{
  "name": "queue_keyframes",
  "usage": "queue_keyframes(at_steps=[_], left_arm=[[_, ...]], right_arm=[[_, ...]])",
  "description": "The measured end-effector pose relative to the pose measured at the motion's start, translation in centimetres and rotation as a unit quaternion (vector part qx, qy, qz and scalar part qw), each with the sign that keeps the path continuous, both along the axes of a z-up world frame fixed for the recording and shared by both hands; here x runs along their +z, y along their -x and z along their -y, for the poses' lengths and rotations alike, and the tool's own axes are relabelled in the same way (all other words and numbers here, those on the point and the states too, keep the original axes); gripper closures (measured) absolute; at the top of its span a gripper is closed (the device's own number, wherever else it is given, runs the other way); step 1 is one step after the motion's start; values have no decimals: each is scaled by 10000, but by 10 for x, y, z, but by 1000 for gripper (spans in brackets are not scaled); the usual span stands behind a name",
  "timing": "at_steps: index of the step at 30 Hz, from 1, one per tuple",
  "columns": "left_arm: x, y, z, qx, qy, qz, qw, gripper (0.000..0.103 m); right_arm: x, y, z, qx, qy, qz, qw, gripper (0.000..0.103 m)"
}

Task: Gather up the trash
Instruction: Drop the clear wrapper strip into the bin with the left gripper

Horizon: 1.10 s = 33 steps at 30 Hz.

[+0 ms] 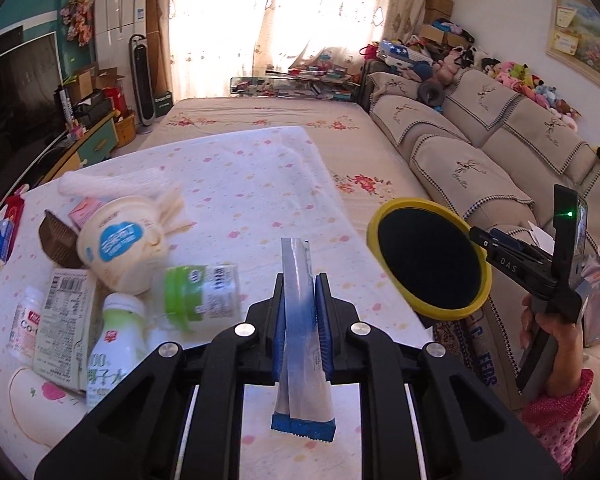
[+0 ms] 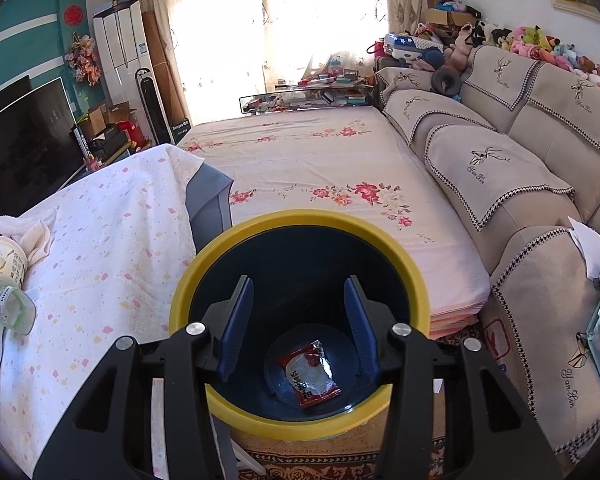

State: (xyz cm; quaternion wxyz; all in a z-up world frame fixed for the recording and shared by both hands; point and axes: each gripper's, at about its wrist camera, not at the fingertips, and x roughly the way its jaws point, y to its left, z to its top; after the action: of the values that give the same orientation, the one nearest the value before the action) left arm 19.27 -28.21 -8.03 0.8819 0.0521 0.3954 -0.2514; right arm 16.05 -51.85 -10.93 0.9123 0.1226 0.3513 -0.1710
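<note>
My left gripper (image 1: pixel 302 284) is shut on a silver and blue sachet wrapper (image 1: pixel 298 320), held upright above the cloth-covered table (image 1: pixel 240 184). To its right a dark bin with a yellow rim (image 1: pixel 428 258) hangs tilted beside the table. In the right wrist view my right gripper (image 2: pixel 298 284) is over the mouth of that bin (image 2: pixel 300 220); its fingers (image 2: pixel 238 320) stand apart, and whether they grip the rim is unclear. A red and white snack wrapper (image 2: pixel 310 376) lies at the bin's bottom. Trash sits on the table's left: a white tub (image 1: pixel 118 240), a green-lidded jar (image 1: pixel 202 292), a green-white bottle (image 1: pixel 116 348), a carton (image 1: pixel 62 324).
A brown paper cup (image 1: pixel 58 240), a small white bottle (image 1: pixel 24 328) and a white towel (image 1: pixel 112 184) lie on the table's left. A flowered bed (image 2: pixel 320 168) lies beyond, a beige sofa (image 2: pixel 540 184) to the right, a TV (image 1: pixel 16 100) to the left.
</note>
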Motion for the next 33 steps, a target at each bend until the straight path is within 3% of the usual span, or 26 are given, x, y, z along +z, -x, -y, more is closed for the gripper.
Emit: queue_keyframes(at_steps=[5, 10, 19, 22, 25, 27, 29, 33], left_arm=[[6, -6, 65, -564, 74, 52, 9984, 89], [9, -19, 135, -819, 70, 273, 9962, 89], [-36, -63, 229, -867, -29, 172, 9961, 84], [-49, -74, 238, -771, -61, 167, 9969, 80], [-54, -79, 241, -719, -57, 140, 9973, 59], [-52, -78, 238, -720, -30, 160, 9973, 56], [-47, -73, 229, -713, -19, 226, 9972, 45], [-27, -58, 192, -684, 173, 156, 9974, 43]], right_arm=[[10, 12, 17, -113, 55, 73, 9999, 57], [14, 24, 33, -204, 110, 64, 9997, 57], [12, 37, 53, -365, 104, 64, 9993, 56], [8, 38, 58, -396, 79, 23, 9992, 55], [3, 39, 60, -412, 47, -5, 9991, 55], [1, 39, 59, -415, 27, -32, 9991, 55], [-2, 39, 58, -404, -5, -48, 9992, 55], [-4, 39, 49, -361, -56, -60, 9993, 55]])
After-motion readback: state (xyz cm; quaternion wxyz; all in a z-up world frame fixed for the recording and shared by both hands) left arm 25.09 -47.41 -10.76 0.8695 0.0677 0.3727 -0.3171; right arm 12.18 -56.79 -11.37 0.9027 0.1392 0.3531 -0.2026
